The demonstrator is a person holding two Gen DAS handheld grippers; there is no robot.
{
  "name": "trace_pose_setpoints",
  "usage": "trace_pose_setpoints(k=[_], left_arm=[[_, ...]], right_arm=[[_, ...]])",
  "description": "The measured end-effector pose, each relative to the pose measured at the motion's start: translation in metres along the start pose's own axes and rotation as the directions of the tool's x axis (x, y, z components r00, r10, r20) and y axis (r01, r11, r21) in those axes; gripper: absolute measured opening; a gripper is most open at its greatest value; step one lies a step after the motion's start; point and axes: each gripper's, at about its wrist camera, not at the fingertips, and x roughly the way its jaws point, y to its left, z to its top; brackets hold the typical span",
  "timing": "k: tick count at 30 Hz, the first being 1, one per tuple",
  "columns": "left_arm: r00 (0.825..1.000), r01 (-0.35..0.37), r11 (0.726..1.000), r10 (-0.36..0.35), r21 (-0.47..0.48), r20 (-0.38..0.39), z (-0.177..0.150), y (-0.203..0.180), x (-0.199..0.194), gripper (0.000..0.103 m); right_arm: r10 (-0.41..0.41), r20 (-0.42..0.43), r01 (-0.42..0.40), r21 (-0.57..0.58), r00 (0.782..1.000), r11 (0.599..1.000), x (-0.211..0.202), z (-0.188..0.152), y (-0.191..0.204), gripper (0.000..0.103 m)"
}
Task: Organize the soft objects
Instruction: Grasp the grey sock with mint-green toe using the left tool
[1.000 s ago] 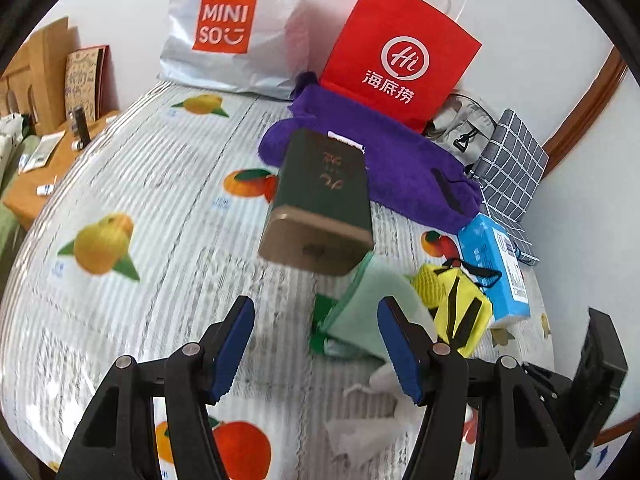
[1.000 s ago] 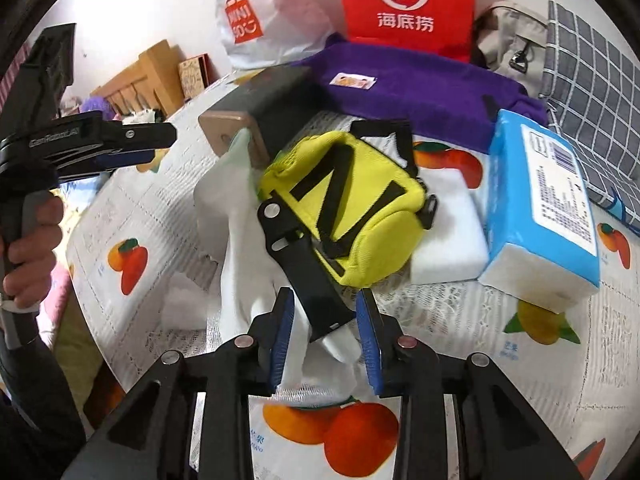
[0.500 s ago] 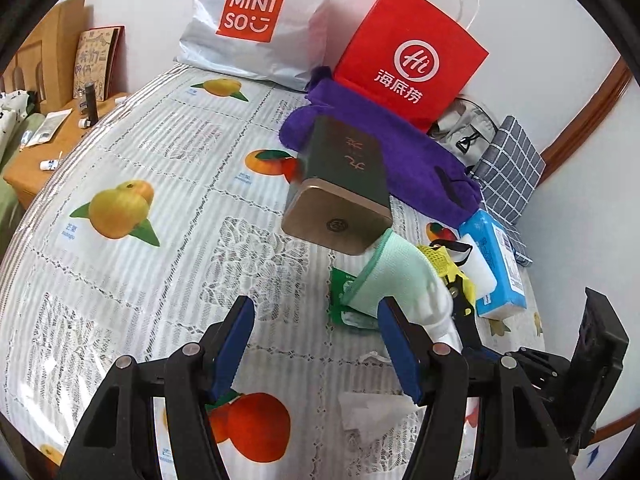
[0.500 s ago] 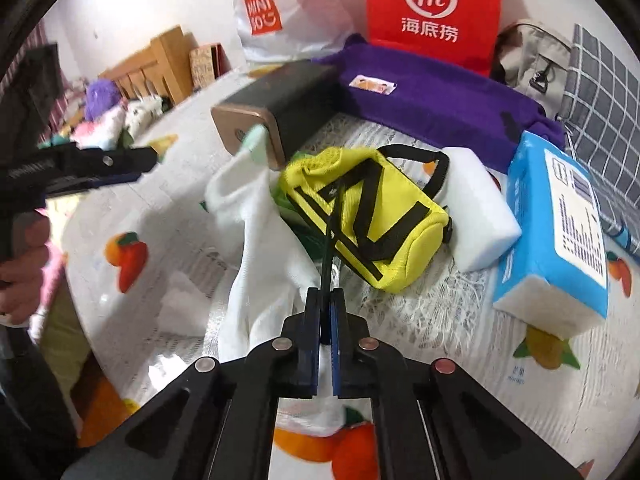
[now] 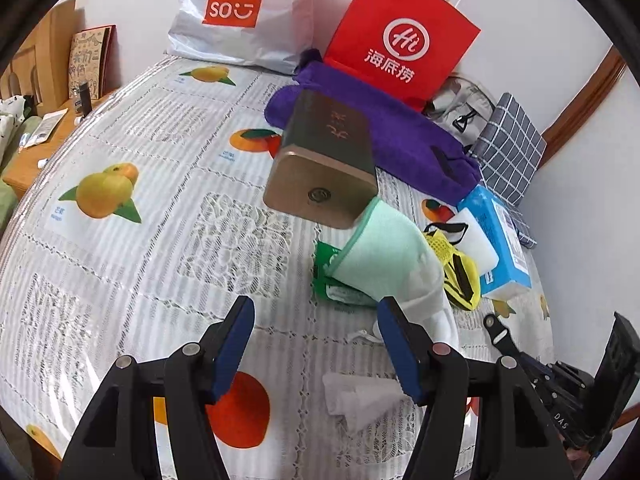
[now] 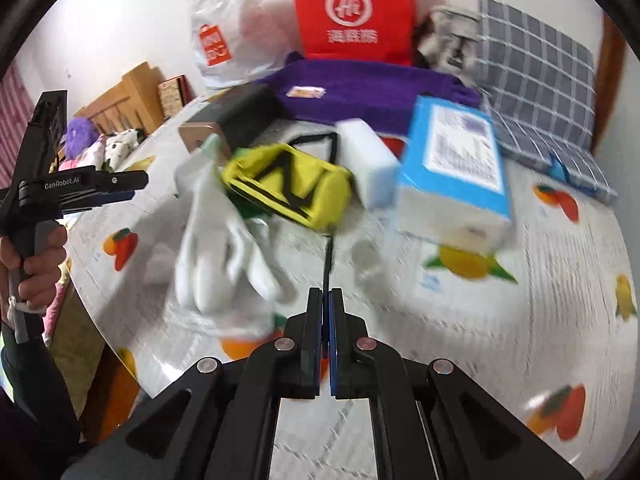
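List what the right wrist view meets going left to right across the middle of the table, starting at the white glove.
White glove → yellow pouch → white foam block → blue tissue pack → grey checked cloth.

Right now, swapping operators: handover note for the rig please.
Right gripper: shut on the black strap of the yellow pouch; it closed just now.
Left gripper: open, empty, over the tablecloth.
White glove lies beside the pouch; white sponge and blue tissue pack behind it.
Done: strap gripped.
Left: nothing sorted yet, pouch and glove need placing.
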Motion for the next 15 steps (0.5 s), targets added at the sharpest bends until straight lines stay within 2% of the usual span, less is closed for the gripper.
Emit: trace_pose_setpoints(k=[7,15], left_arm=[[0.999,-0.024,0.999,0.025,0.023,-0.026,-0.01,-0.009,0.008,0.062],[0.998,-0.041,0.999,0.042,0.033,-0.037,-0.011,-0.014,0.01,0.062]], right_arm=[[-0.033,-0.033,0.033,0.007,0.999,0.999,0.029,-0.015,-0.008,0.005],[-0.02,0.038,0.019,0.029,0.999,0.999,0.042,-0.002,-0.011,0.003]])
